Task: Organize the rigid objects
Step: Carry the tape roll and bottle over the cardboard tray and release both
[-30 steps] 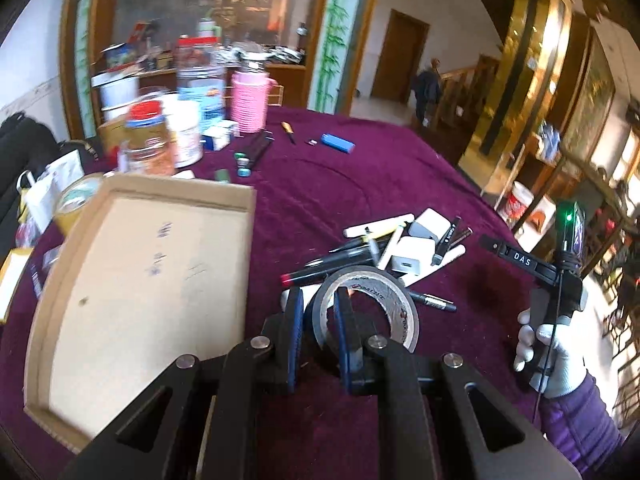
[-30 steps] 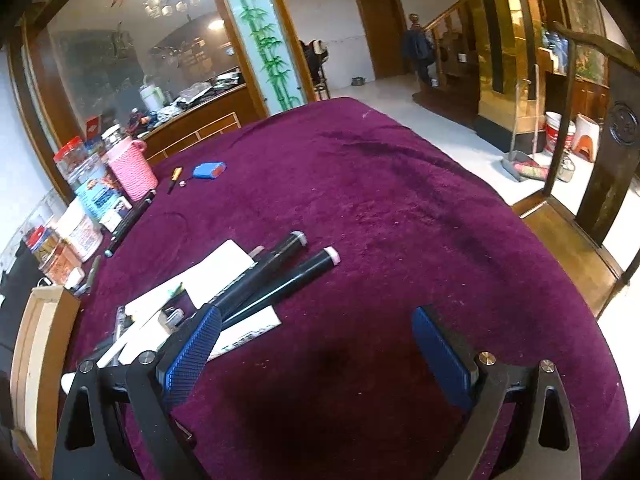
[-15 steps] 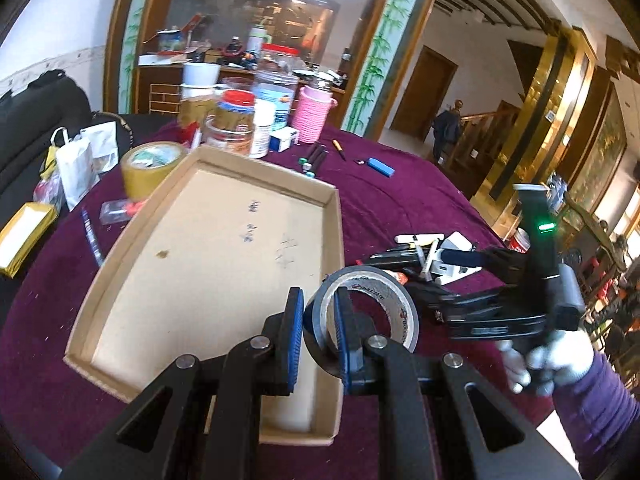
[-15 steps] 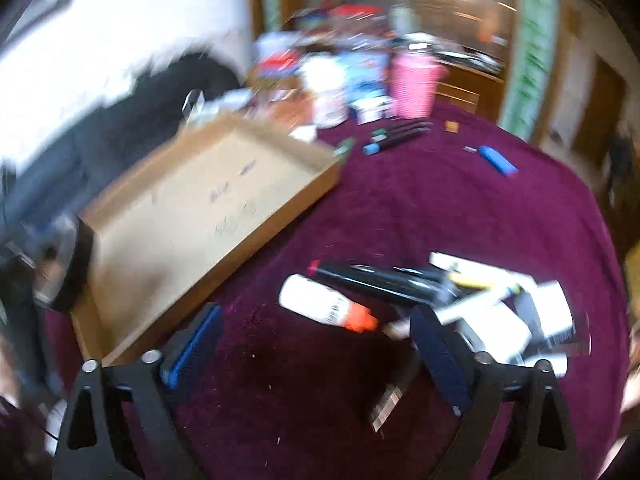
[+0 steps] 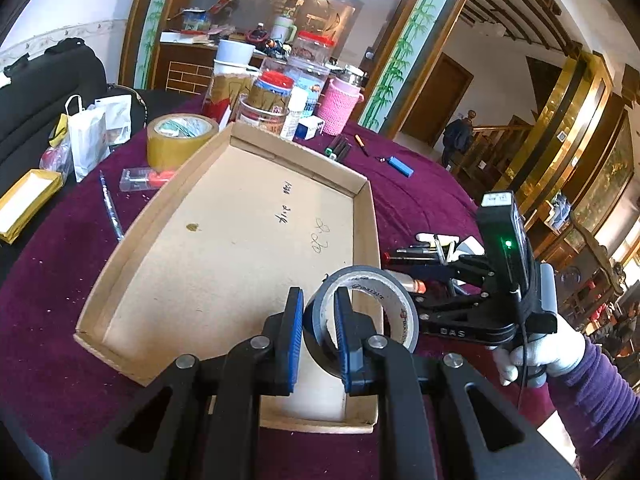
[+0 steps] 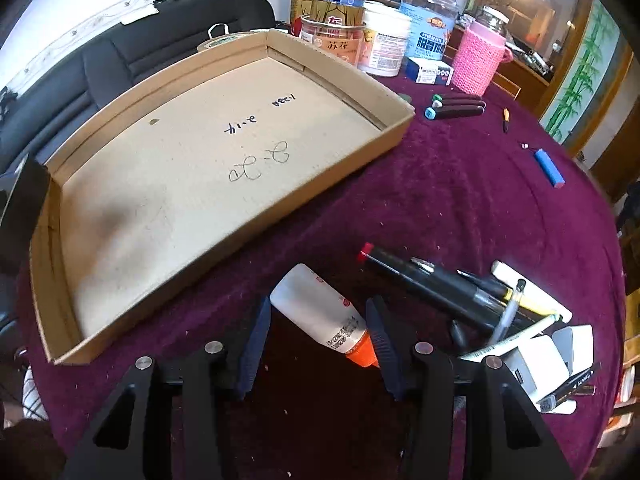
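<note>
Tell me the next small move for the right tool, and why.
Probably finish closing the right tool on the glue bottle. Its jaws are closing with the bottle lying between them on the cloth, not yet pinched. The left tool already holds the tape roll over the empty tray.

bright daylight, both views sharp; strong fisheye bending and dark corners; soft shadows on the cloth.

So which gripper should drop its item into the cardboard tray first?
Left. Its jaws already clamp the grey tape roll above the cardboard tray. The right gripper is only closing its jaws around the glue bottle lying on the cloth.
</note>
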The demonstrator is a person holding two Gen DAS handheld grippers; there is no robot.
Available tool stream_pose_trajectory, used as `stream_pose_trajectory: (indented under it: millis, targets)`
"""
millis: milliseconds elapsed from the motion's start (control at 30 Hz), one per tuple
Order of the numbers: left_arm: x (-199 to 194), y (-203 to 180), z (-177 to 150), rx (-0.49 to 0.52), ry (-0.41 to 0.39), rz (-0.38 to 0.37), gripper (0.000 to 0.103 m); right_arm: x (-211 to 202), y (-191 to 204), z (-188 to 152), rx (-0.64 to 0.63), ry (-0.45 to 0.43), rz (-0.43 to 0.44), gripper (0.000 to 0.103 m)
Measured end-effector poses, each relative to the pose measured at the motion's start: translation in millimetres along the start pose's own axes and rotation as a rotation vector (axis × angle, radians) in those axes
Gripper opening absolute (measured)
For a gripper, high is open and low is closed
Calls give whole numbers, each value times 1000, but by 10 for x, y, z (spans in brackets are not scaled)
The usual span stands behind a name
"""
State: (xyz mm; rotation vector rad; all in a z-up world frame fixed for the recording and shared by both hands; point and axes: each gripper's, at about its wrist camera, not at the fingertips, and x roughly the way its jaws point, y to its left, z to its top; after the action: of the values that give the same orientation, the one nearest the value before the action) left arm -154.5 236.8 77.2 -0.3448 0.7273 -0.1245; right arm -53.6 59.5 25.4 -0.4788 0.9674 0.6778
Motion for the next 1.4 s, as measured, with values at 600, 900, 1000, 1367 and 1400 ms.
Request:
stream_pose_trajectory:
  millis: [600,900,1000,1367,1400]
  targets:
    - [659,81,698,-41,111,43,15,-363,-552,462,442,-174,284,32]
    - [1361,227,872,-163,189,36,17,122,-541,888,511,-110,236,33]
    - [1376,261,893,-197,158,21,45,172,-574,944,517,-111,181,42]
    - [1168,162,497,-227,152,105,71,-499,-700,297,459,-371,10,73]
    - [1150,153,440,-238,179,101,71,-569,-703,147,434,-397,-46,73]
